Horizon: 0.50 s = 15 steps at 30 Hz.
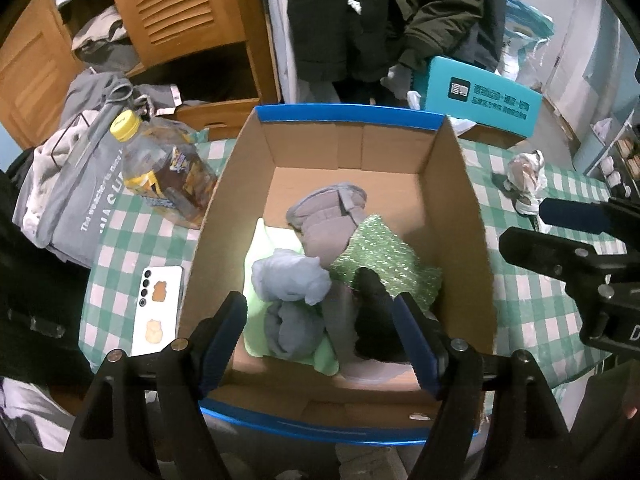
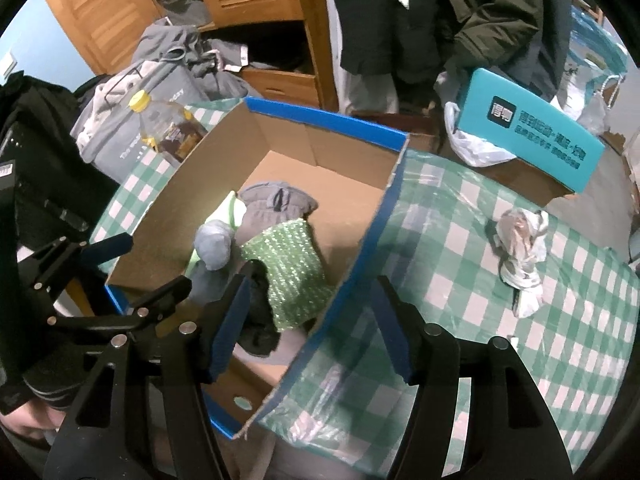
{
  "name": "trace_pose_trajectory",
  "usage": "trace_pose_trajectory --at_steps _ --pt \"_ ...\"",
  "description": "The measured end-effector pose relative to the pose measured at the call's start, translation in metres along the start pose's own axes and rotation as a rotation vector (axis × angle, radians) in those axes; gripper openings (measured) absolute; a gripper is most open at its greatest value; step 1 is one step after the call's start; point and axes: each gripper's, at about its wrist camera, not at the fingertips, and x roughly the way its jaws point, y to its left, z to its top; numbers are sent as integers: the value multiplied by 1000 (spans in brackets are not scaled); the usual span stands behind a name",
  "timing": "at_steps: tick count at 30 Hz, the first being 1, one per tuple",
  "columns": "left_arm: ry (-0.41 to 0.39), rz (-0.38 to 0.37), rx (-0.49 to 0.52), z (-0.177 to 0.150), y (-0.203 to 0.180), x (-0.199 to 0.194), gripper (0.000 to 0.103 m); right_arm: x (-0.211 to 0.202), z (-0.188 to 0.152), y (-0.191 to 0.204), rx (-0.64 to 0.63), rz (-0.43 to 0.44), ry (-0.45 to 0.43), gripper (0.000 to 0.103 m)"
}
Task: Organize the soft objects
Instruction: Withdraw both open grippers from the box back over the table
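both sets of fingers are wide open and hold nothing over the box with socks in it, so next grab the cloth bundle on the desk.

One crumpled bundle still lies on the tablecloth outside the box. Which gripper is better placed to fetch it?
Probably the right gripper: open, empty, on the box's side toward the bundle. The left gripper is over the box.
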Motion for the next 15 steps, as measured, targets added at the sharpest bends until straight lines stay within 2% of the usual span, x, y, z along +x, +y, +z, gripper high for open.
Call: trace_pose_trajectory --at_steps 15 --pt "-21 -7 79 2 -42 -12 78 -21 -20 -36 52 -37 -22 65"
